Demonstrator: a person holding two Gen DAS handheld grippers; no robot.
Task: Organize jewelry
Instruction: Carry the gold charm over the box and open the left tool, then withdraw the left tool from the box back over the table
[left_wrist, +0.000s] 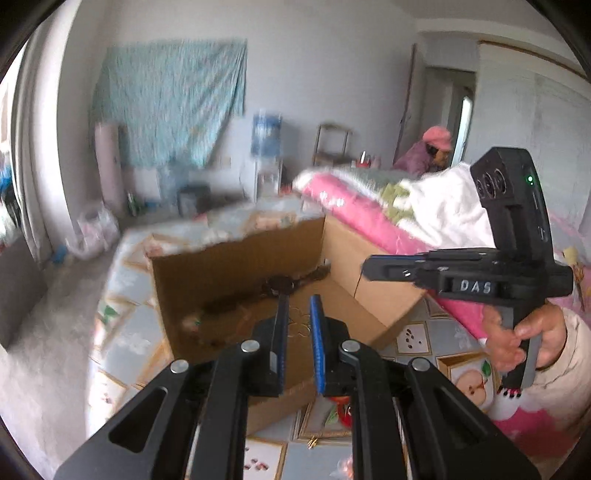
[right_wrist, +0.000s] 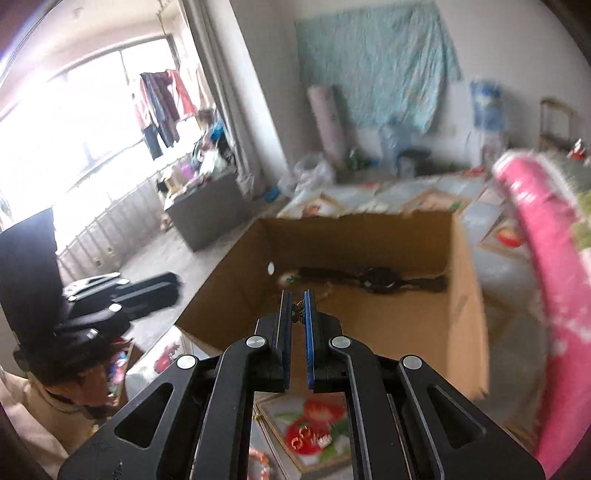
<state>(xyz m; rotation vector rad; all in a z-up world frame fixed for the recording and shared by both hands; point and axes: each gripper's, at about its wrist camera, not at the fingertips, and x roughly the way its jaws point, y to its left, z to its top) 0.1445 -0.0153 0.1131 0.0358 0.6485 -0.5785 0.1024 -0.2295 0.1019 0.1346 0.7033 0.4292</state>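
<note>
Box (right_wrist: 369, 325) sits open straight ahead and below both tongs, on the bed. Dark necklace (right_wrist: 373, 278) lies crosswise along its far wall. My right tongs (right_wrist: 297, 314) pinch a small butterfly charm (right_wrist: 298, 313), nearer the box; left tongs (left_wrist: 299, 314) narrow, empty.

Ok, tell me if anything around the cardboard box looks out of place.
Small gold pieces lie loose on the patterned cloth in front of the cardboard box, not in it. The right gripper pinches a tiny butterfly-shaped piece. Otherwise nothing stands out.
</note>
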